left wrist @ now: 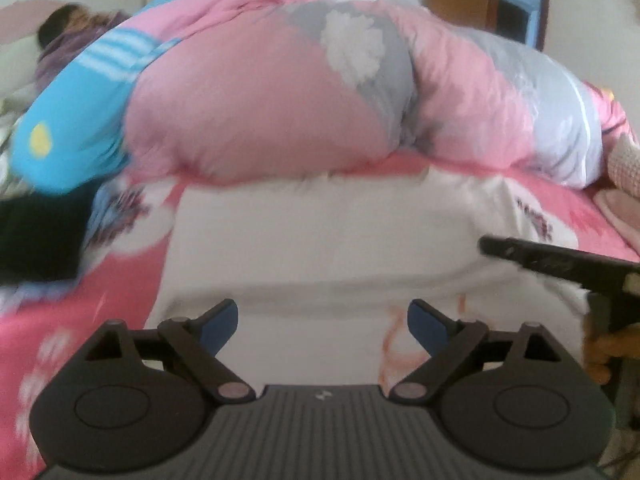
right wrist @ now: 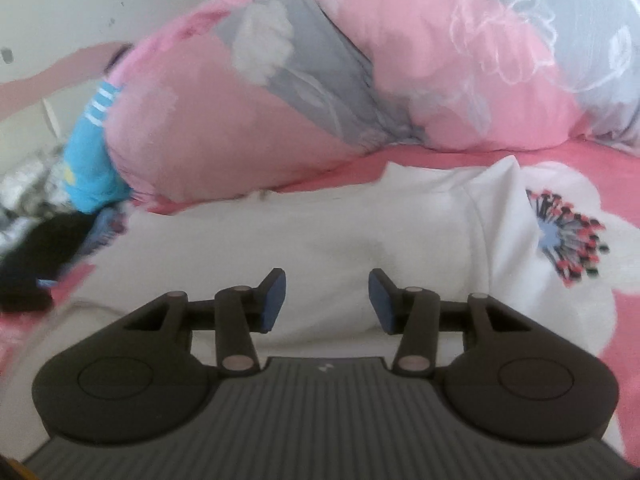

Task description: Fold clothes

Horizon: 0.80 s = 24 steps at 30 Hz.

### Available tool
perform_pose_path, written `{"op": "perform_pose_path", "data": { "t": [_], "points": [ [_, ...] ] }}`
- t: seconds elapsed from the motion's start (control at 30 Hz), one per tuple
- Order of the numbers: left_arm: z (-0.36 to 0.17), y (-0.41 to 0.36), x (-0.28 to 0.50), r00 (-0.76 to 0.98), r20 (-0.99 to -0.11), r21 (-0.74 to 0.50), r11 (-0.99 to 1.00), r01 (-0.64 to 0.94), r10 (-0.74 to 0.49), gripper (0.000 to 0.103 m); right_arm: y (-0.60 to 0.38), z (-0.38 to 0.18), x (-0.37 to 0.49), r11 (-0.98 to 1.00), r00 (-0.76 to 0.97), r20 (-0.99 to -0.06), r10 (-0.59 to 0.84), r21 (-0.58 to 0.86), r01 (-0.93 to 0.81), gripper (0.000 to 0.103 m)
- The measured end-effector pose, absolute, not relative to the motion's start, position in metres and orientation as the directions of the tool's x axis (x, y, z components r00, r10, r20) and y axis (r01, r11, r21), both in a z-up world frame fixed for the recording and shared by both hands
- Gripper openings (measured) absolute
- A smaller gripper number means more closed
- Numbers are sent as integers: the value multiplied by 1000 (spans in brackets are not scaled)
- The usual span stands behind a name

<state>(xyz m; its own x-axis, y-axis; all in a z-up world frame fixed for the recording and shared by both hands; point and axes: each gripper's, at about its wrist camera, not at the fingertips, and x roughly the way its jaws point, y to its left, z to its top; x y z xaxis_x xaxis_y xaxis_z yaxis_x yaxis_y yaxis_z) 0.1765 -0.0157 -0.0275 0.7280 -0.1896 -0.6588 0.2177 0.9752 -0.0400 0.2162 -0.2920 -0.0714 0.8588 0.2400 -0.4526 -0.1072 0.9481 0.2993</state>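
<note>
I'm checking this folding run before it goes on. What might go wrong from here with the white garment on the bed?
1. Both the left gripper and right gripper are open, so the folded white garment may spring apart.
2. The pink quilt bulges right behind it and could snag a fold.
3. The black clothing beside it could get caught up.

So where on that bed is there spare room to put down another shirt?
Right of the white garment, the flowered sheet lies bare. The rolled pink quilt fills the far side; the blue and black clothes crowd the left.
</note>
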Motion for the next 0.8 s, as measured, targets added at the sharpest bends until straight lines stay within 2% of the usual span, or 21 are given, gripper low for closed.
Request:
{"op": "perform_pose_path", "data": {
  "t": [0.07, 0.13, 0.3, 0.4, 0.47, 0.63, 0.8],
  "points": [
    [-33, -8, 154, 717, -671, -59, 977, 203, -189, 93, -287, -71, 181, 924, 858, -436, 273, 368, -108, 47],
    [-40, -2, 131, 706, -680, -75, 977, 200, -197, 93, -275, -72, 142, 920, 851, -443, 280, 376, -107, 49],
    [-63, -4, 87, 674, -707, -91, 972, 215, -215, 95, -249, -78, 51, 945, 845, -479, 239, 315, -89, 63],
    [-77, -8, 68, 654, -725, -91, 971, 223, -218, 98, -242, -84, 17, 963, 834, -520, 183, 267, -45, 66],
    [-85, -10, 51, 675, -709, -65, 971, 228, -206, 103, -238, -85, -2, 971, 830, -534, 162, 236, -38, 70],
    [-95, -8, 19, 728, -657, -37, 973, 228, -196, 103, -224, -90, -49, 982, 835, -530, 147, 180, -59, 77],
    [-91, -6, 10, 722, -662, -54, 974, 221, -201, 103, -217, -91, -77, 986, 841, -527, 117, 161, -37, 80]
  ]
}}
